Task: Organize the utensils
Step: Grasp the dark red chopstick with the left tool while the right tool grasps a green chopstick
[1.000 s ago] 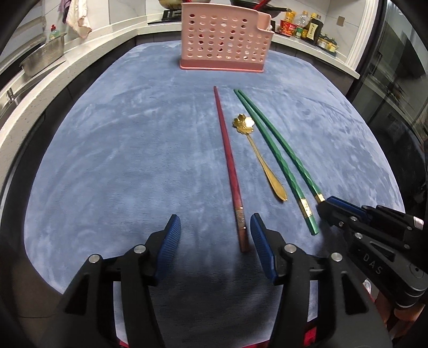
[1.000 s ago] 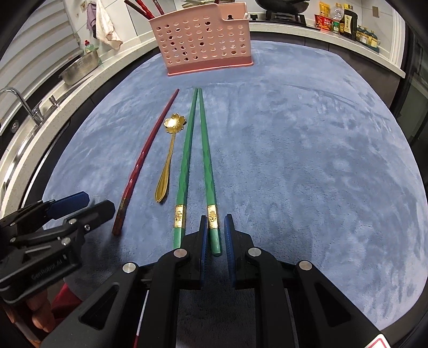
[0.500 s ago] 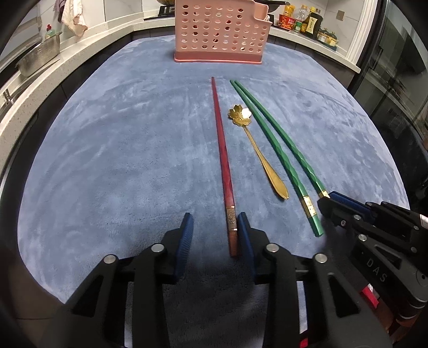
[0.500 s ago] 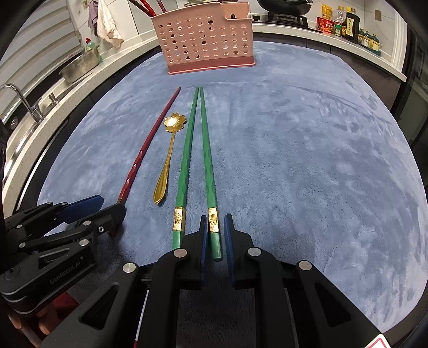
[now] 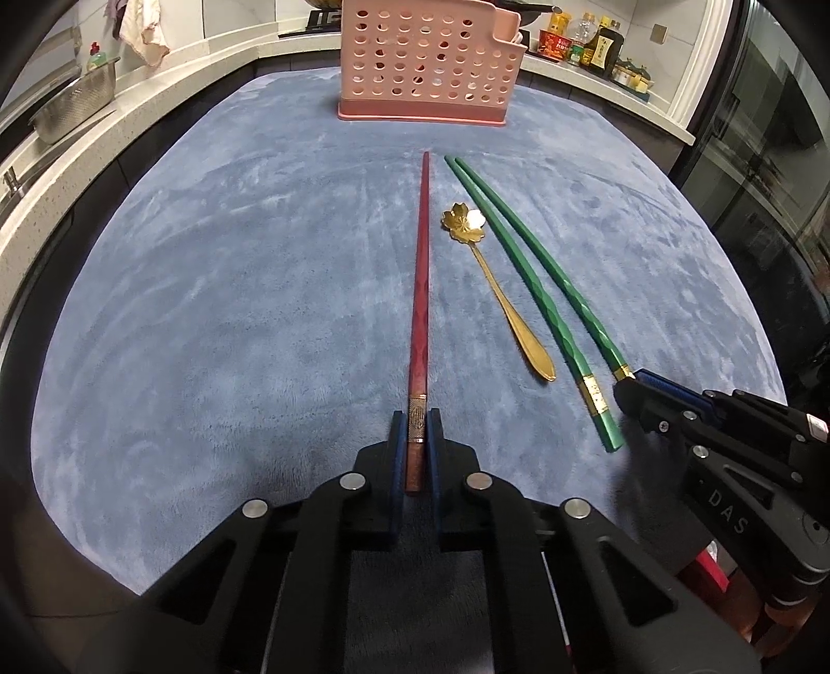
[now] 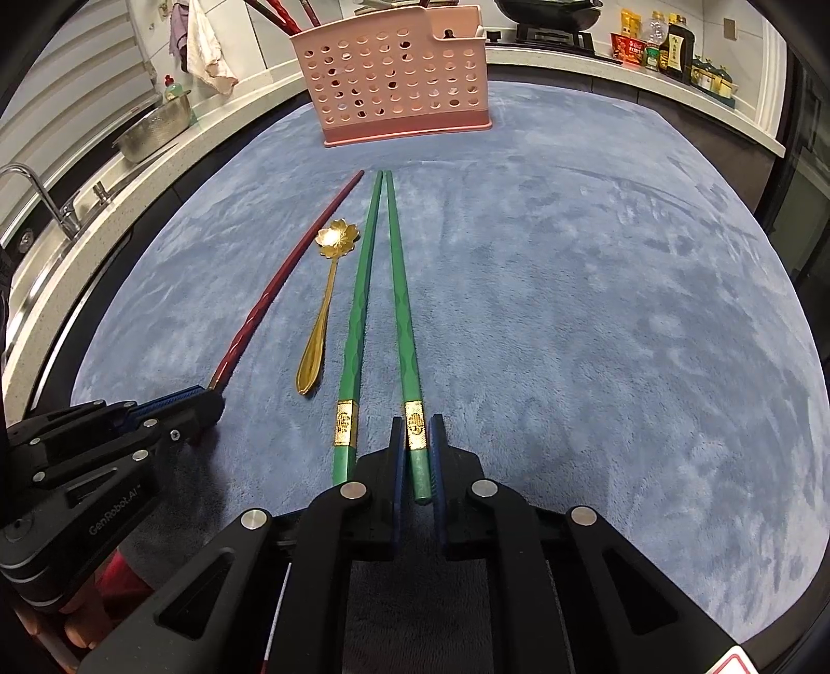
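A red chopstick (image 5: 421,290) lies lengthwise on the blue mat (image 5: 233,311), pointing at the pink perforated utensil holder (image 5: 425,62). My left gripper (image 5: 416,415) is closing, its blue pads pressing both sides of the chopstick's near end. Right of it lie a gold flower-bowl spoon (image 5: 498,290) and two green chopsticks. My right gripper (image 6: 417,420) is closing too, with the right-hand green chopstick (image 6: 399,290) pinched at its gold band. The other green chopstick (image 6: 360,290) lies free beside it. All utensils rest flat on the mat.
Red utensils stand in the holder (image 6: 389,78). A steel colander (image 5: 72,106) and a tap (image 6: 41,197) are on the counter at the left, with bottles (image 5: 596,44) at the back right. A dark glass door borders the right.
My left gripper's jaws went from wide apart to tight around the red chopstick's end, which now sits centred between them. The right gripper stays on the green chopstick, slightly tighter.
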Available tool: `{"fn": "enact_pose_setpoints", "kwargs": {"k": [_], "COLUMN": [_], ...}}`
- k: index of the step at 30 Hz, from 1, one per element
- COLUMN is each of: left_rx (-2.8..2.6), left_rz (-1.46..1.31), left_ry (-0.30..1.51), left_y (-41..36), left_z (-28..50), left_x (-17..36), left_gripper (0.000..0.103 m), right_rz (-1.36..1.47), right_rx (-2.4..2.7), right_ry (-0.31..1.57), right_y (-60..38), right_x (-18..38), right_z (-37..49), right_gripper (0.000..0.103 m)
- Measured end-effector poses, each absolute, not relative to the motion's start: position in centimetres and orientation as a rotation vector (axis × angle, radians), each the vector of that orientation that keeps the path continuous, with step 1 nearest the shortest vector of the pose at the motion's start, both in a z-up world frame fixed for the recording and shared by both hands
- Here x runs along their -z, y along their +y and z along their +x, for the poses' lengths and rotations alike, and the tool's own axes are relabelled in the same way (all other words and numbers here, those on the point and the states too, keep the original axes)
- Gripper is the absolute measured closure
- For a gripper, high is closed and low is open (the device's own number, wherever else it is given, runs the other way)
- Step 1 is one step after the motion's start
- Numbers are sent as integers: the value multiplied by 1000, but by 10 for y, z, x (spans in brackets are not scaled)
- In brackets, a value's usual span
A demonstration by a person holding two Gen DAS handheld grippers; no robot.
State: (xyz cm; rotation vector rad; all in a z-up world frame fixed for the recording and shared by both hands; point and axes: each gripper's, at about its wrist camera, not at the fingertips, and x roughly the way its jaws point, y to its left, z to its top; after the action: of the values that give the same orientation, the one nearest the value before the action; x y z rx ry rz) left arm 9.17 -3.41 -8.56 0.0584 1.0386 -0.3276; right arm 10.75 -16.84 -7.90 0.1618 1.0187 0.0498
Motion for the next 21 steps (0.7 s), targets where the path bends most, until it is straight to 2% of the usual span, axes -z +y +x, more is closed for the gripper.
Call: {"fn": "enact_pose_setpoints", "kwargs": {"k": [13,21], "left_rx": [312,311], "left_rz": [5,-35], "left_ry": [964,893], "left_y": [-18,-10], "left_z": [89,94], "left_x": [50,11], "left_gripper": [96,96], "right_rz": [190,228], "right_rx": [-52,-42], "right_ry": [970,880], "right_y": [-174,-182], "right_x": [58,19], "right_z": [98,94], "right_gripper": [94,95]}}
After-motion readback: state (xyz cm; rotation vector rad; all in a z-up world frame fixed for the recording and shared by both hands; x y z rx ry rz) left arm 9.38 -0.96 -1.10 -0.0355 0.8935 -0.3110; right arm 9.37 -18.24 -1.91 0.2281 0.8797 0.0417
